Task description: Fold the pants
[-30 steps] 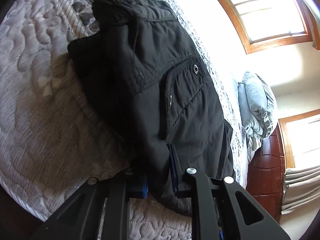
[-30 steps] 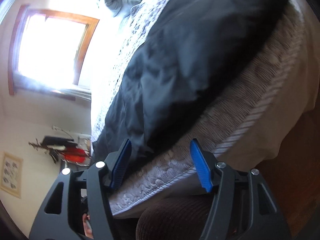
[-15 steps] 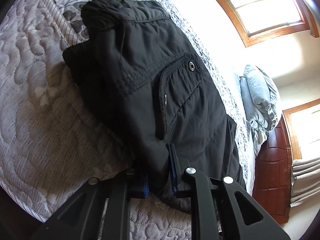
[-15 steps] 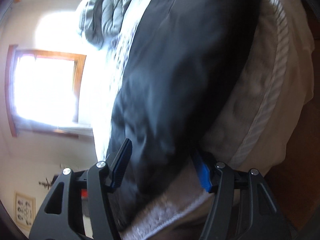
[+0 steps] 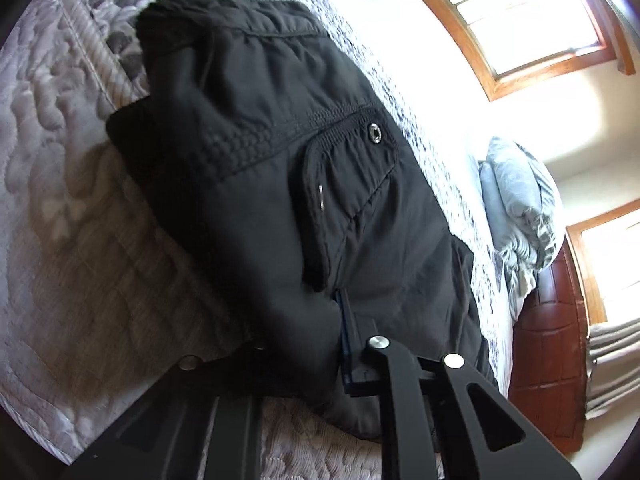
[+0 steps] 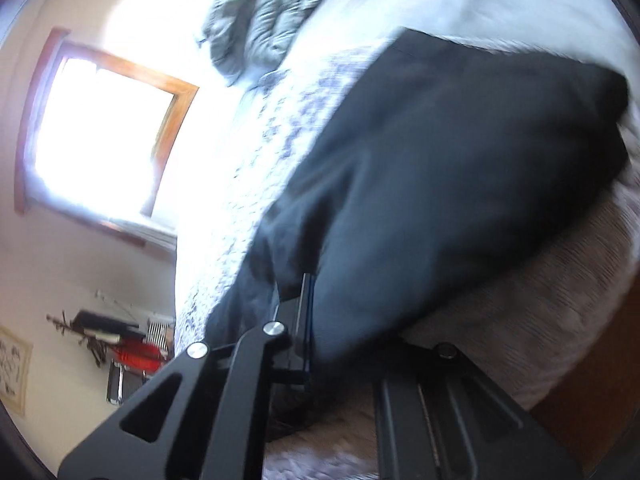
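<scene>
The left tool [image 5: 304,344] is clenched on a bunched edge of the black nylon pants [image 5: 280,152], its fingers nearly together with cloth pinched between them. The right tool [image 6: 340,328] likewise grips the pants [image 6: 440,184]; one finger is buried under the fabric. The pants lie folded on the grey quilted bed [image 5: 60,200], near its edge. No legible writing shows.

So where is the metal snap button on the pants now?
In the left wrist view the snap button sits right of centre in the upper half, at the top corner of the pocket flap of the black pants, which lie on the quilted bed.
</scene>
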The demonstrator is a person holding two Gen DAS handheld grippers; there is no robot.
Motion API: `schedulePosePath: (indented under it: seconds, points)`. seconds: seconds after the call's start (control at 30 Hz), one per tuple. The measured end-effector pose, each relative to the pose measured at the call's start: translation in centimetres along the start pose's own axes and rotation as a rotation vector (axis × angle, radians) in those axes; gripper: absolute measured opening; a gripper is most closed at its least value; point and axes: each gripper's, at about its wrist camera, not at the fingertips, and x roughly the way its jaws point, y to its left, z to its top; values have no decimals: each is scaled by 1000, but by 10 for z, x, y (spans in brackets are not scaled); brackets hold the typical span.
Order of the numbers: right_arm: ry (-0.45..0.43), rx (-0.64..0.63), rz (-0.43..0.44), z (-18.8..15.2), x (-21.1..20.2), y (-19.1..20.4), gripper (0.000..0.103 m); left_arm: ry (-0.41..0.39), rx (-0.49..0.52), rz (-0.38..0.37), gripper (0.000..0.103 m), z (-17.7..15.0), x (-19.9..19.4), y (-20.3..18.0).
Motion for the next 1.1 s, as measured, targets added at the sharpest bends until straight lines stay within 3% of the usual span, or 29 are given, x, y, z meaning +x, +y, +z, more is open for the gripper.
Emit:
schedulePosePath:
  seconds: [0.17,0.37,0.47,0.6,0.7,0.8,0.87,0.93,1.03,1.1]
  points:
    - [64,-61,22,-1,27,25,6,-80,-10,23,12,18,-25,9]
    - [147,15,11,-27,56,-4,10,-80,-26,48,13,26,-38,29]
    - [129,57,8,-29,51,-16,38,-75,-11,54,13,27,-35,27]
    - [65,94,10,-20,43,-23,42,-70,17,70,14,28,-31,19]
    - [39,136,-7,-9,42,-32,42,-57,18,60,16,30,-28,17]
    - [2,147,-15,-1,40,-37,21,-50,24,62,19,29,-29,23]
    - [-11,133,-35,-2,42,-30,15,-43,32,69,20,29,-28,23]
    - [-39,49,-106,-2,41,-12,12,-39,29,67,20,30,-26,23]
    - [-113,-189,-243,-9,36,36,10,-40,42,73,21,31,-28,26]
    - [-158,-340,-250,-20,32,76,10,-41,62,83,21,31,-26,22]
